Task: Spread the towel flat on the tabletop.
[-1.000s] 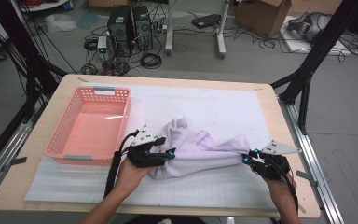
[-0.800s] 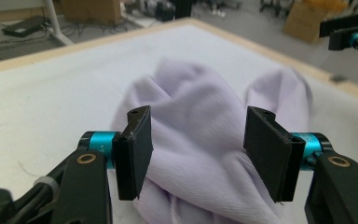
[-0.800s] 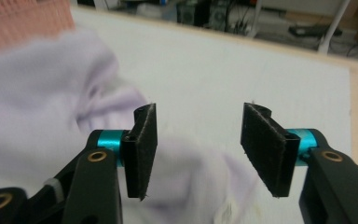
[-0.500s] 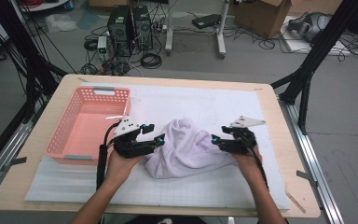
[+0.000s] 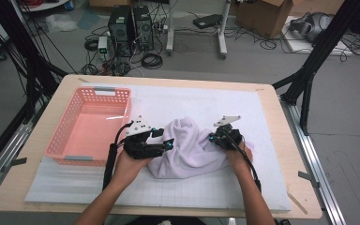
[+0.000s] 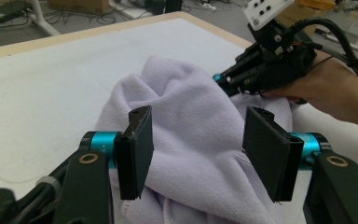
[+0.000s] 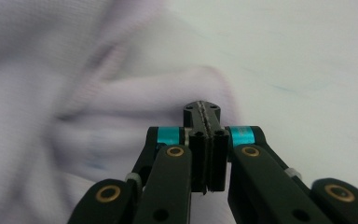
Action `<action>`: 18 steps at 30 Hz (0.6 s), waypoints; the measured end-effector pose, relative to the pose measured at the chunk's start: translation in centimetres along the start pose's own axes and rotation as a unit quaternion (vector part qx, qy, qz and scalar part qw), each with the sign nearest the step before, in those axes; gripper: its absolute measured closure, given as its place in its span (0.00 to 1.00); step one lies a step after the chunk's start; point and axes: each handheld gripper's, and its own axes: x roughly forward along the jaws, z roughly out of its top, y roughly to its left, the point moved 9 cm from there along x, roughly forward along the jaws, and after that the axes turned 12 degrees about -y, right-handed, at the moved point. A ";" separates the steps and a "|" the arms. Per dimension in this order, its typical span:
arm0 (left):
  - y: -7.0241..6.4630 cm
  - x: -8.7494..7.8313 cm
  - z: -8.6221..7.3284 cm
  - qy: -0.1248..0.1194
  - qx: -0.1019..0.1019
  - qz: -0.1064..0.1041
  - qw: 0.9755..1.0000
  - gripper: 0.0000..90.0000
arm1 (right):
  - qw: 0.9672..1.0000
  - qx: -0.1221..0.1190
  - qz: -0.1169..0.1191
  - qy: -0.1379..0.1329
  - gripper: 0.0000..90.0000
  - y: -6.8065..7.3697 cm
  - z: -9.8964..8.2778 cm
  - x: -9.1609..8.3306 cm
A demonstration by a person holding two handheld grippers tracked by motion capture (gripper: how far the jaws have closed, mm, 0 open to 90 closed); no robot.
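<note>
A pale lilac cloth (image 5: 190, 150) lies bunched in a soft heap on the white mat (image 5: 178, 105) that covers the bench (image 5: 281, 140), directly between the two hand-held grippers.

The left hand-held gripper (image 5: 163, 139) sits against the heap's left flank, gripped by the person's left hand (image 5: 130, 164). In the left gripper view its jaws stand apart, one on each side of a raised fold of the cloth (image 6: 196, 140); the fabric rises between the pads, but a gap shows between the cloth and each pad, so nothing is clamped. Beyond that fold, on the far side of the heap, the right hand-held gripper (image 6: 228, 80) pokes into the cloth, with the person's right hand (image 6: 326, 88) behind it.

The right hand-held gripper (image 5: 214, 137) rests at the heap's right edge in the high view. Its jaws have just been closing, and in the right gripper view they are pressed flat together, pad on pad (image 7: 207, 112). No fabric shows between them; a rounded corner of the cloth (image 7: 121, 107) lies just ahead of and under the tips, somewhat blurred.

A pink slatted basket (image 5: 65, 131) stands on the bench just to the left of the left hand-held gripper, well apart from the right one.
</note>
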 end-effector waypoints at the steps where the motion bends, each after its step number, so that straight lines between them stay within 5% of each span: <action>1: -0.2 0.3 -0.1 0.004 -0.001 -0.001 1.000 0.48 | 1.000 0.005 -0.009 0.000 1.00 -0.5 -0.3 -0.4; 4: -0.6 1.5 -0.1 0.013 -0.004 -0.002 1.000 0.48 | 0.998 0.027 -0.049 -0.007 1.00 -2.9 -1.3 -1.9; 7: -1.1 3.6 0.3 0.027 0.004 0.000 1.000 0.47 | 0.996 0.077 -0.042 -0.031 0.99 -4.5 -1.8 -3.5; 9: -1.1 4.9 0.2 0.045 0.006 0.004 0.999 0.47 | 0.996 0.075 -0.035 -0.042 0.95 -4.5 -1.6 -4.0; 15: 0.1 8.3 -1.3 0.105 0.009 0.050 0.993 0.49 | 0.995 0.063 -0.019 -0.071 0.61 -3.4 -0.3 -4.3; 16: 0.2 8.6 -1.6 0.112 0.014 0.047 0.992 0.54 | 0.995 0.061 -0.019 -0.072 0.59 -3.3 -0.3 -4.2; 18: 0.3 8.7 -2.3 0.132 0.033 0.034 0.990 0.79 | 0.996 0.059 -0.021 -0.069 0.56 -3.2 -0.2 -4.0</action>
